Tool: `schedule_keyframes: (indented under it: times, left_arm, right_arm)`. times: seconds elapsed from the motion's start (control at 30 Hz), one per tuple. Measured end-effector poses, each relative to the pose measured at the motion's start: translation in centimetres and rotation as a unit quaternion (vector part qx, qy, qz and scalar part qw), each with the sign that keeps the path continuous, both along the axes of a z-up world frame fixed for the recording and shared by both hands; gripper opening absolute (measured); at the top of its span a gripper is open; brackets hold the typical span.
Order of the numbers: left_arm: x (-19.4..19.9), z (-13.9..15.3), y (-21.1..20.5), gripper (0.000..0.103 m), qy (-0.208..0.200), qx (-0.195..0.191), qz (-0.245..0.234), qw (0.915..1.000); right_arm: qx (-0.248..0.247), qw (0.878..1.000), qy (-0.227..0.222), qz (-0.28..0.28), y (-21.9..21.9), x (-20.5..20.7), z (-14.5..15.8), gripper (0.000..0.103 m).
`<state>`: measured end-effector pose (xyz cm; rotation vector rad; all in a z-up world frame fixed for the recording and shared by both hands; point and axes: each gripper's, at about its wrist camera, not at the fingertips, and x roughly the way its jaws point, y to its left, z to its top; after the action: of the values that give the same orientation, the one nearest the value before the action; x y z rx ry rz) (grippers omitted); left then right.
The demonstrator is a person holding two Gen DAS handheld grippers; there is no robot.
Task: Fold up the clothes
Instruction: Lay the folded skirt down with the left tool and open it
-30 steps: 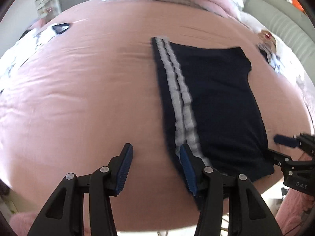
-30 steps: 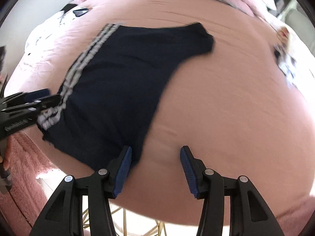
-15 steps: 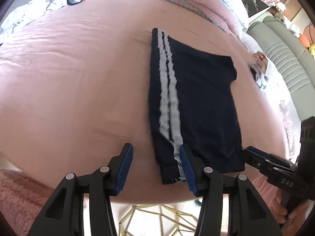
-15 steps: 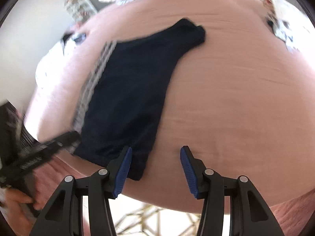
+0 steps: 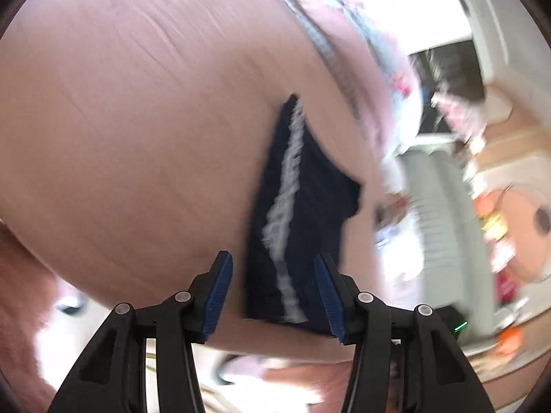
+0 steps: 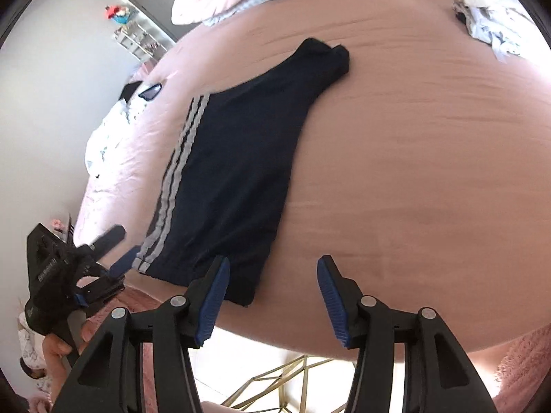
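Navy shorts (image 6: 237, 172) with white side stripes lie flat on pink bed cover (image 6: 413, 172), hem at near edge. Left gripper (image 5: 273, 296) jaws parted, striped hem seen between them, not pinched; view motion-blurred. Right gripper (image 6: 272, 296) jaws have just been opening, nothing between them, left pad overlapping hem corner. Person's hand (image 6: 56, 347) partly cut off.

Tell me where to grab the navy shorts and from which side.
Take the shorts at the near hem, probably one corner per tool, coming from the bed's front edge. They lie flat, the hem close to that edge, both tools open beside it: left, right.
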<state>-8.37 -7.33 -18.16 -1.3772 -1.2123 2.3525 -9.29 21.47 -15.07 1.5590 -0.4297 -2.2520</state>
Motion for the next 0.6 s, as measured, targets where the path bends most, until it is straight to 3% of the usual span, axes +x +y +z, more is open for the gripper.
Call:
schedule_keyframes:
  times: [0.1, 0.2, 0.37, 0.4, 0.5, 0.6]
  left_arm:
    - [0.3, -0.1, 0.5, 0.045, -0.002, 0.014, -0.022, 0.9997]
    - [0.2, 0.2, 1.3, 0.045, -0.01, -0.037, -0.042, 0.9984]
    - [2.2, 1.0, 0.9, 0.045, -0.014, -0.065, -0.033, 0.9973]
    - [2.2, 0.9, 1.0, 0.043, -0.014, -0.066, -0.036, 0.9971]
    - [1.7, 0.6, 1.3, 0.023, -0.016, -0.059, -0.045, 0.9971]
    - [2.0, 0.4, 0.8, 0.023, -0.016, -0.044, -0.044, 0.998]
  right_arm:
    - [0.011, 1.0, -0.004, 0.01, -0.2, 0.3, -0.4, 0.053]
    - [0.029, 0.999, 0.001, 0.021, -0.4, 0.7, -0.4, 0.053]
    - [0.037, 0.999, 0.007, 0.021, -1.2, 0.0, -0.8, 0.053]
    - [0.035, 0.999, 0.004, 0.021, -1.5, -0.2, -1.2, 0.053]
    - [0.042, 0.999, -0.001, 0.031, -2.1, -0.3, -1.8, 0.053]
    - [0.059, 0.996, 0.004, 0.068, -3.1, 0.2, -1.5, 0.046]
